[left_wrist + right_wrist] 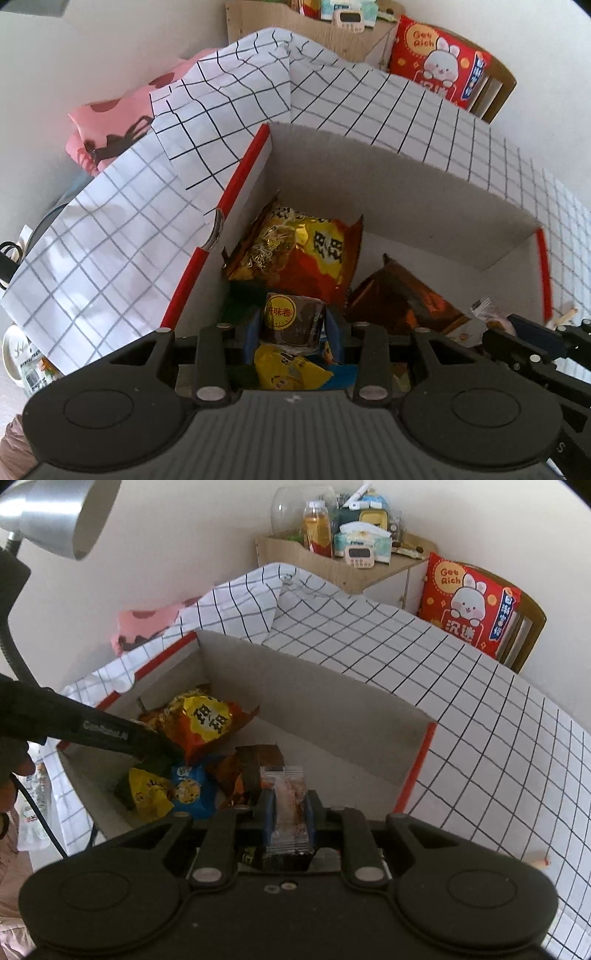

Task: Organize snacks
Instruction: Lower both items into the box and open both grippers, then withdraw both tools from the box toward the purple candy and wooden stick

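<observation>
Left wrist view: left gripper, black body with blue finger pads, sits low centre of frame, jaws narrow and clamped on a small dark brown wrapped snack pack with a round yellow label. Pack stands upright between the pads, label facing the camera, printed characters on it. It hangs over the open grey cardboard box with red edge trim, which fills the middle of the frame. Inside the box: a crinkled gold-and-red foil chip bag at centre, a dark brown-orange foil bag to its right, a yellow snack packet just below the held pack, partly hidden by the gripper. White tablecloth with black grid lines surrounds the box. Red cushion with a white rabbit print sits upper right.

Right wrist view: right gripper at lower centre, jaws narrow, pinching a clear plastic sachet with orange-brown contents; sachet is long, upright, its top sticks above the pads, lower end shows dark print. It is over the near edge of the same box. Left gripper comes in from the left of the frame as a black bar reaching down among the bags; its tips are hidden there. A blue cookie packet lies beside the yellow packet at lower left of the box. Silver lamp shade in the upper left corner.
</observation>
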`<state>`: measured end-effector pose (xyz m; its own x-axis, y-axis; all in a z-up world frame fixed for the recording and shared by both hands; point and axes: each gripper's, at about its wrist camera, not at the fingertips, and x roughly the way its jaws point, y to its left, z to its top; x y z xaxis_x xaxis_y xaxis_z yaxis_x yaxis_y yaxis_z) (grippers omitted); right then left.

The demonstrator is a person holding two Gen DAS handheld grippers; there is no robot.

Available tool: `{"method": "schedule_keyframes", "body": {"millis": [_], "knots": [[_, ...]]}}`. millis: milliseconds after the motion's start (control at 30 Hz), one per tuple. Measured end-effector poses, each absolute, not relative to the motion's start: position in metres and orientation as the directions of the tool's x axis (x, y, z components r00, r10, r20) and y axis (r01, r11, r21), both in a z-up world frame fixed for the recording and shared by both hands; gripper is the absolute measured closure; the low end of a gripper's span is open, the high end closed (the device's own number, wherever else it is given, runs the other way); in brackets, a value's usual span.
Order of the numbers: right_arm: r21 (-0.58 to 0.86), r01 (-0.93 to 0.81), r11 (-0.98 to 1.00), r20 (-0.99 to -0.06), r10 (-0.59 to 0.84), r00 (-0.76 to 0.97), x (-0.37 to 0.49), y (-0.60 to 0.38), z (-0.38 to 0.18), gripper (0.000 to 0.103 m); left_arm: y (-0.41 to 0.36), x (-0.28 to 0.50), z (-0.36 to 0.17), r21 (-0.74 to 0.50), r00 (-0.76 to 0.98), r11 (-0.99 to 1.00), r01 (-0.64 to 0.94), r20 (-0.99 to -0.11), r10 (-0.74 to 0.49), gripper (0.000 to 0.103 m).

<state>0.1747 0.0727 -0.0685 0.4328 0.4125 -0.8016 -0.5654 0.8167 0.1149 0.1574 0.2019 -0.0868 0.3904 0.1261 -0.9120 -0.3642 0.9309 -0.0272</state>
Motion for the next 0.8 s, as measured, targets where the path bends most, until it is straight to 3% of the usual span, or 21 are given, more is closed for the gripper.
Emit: {"method": "schedule_keyframes", "body": {"millis": [667, 800], "knots": [[0.089, -0.573, 0.815, -0.837, 0.373, 0.401, 0.181, 0.082, -0.091, 0.081, 0.198, 0.163, -0.119, -0.030, 0.338, 0.935, -0.354, -0.936, 0.098, 0.066], [0.094, -0.566, 0.819, -0.834, 0.375, 0.405, 0.181, 0.080, -0.089, 0.077, 0.199, 0.160, -0.117, -0.051, 0.352, 0.929, -0.366, -0.932, 0.088, 0.058]]}}
